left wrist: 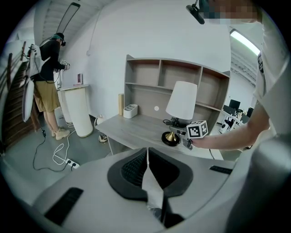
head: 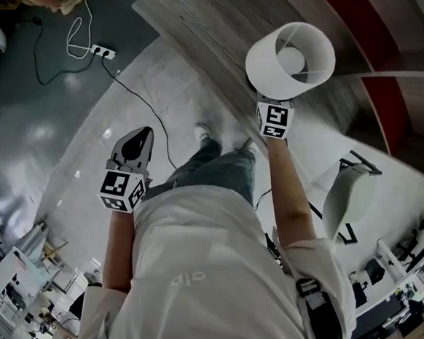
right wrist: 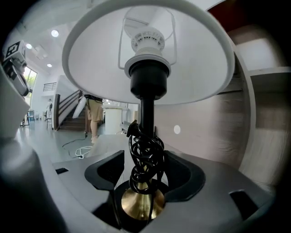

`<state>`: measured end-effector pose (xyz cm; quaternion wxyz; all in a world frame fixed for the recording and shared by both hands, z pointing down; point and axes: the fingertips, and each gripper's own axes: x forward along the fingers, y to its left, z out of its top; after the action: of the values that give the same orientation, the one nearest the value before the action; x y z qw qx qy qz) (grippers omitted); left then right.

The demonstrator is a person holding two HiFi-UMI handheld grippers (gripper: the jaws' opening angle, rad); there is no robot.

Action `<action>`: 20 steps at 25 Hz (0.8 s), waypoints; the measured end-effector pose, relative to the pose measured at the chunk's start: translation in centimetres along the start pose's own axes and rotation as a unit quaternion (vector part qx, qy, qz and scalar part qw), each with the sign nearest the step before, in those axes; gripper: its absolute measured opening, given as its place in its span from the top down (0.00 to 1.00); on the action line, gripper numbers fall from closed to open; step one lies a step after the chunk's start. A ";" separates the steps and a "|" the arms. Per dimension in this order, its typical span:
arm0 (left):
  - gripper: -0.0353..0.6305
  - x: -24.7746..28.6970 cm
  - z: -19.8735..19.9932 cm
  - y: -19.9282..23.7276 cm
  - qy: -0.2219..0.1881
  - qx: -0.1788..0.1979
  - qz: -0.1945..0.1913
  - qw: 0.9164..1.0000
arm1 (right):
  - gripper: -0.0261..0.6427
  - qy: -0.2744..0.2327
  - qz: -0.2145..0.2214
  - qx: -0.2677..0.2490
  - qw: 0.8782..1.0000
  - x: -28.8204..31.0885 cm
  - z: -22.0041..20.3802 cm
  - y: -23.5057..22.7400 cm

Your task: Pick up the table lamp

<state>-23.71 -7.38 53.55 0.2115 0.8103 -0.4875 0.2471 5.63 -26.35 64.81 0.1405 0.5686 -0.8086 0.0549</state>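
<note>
Overhead, from the head view, we saw the table lamp [head: 290, 61] standing on the wooden tabletop [head: 202, 18], its white shade open towards the camera. Our right hand-held gripper [head: 274, 108] reached in under that shade, while our left hand-held gripper [head: 135, 146] hung over the floor [head: 68, 139], well apart from the lamp.

From the left gripper view, its jaws were pressed together with nothing between them. Beyond them the lamp stood upright before a shelf unit [left wrist: 145, 75], and a person [left wrist: 45, 91] stood at the far left.

From the right gripper view, the jaws stood wide apart on either side of the lamp's black stem, where a bundled cord [right wrist: 145, 154] was wound above the brass base [right wrist: 138, 202]. The pads did not press on it.
</note>
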 end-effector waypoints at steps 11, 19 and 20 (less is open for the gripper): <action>0.92 -0.3 -0.8 0.6 0.002 -0.010 0.013 1.000 | 0.51 -0.002 -0.003 -0.001 1.000 3.4 0.6 -0.8; 0.92 -0.7 -1.1 1.0 0.002 -0.014 0.020 1.000 | 0.52 -0.004 -0.008 0.004 1.000 4.6 0.4 -0.8; 0.92 -0.7 -1.1 0.9 0.002 -0.014 0.021 1.000 | 0.52 -0.005 -0.008 0.005 1.000 4.5 0.5 -0.9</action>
<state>-25.03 -6.66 54.07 0.2188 0.7964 -0.5072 0.2461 4.94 -30.86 65.63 0.1338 0.5761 -0.8045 0.0553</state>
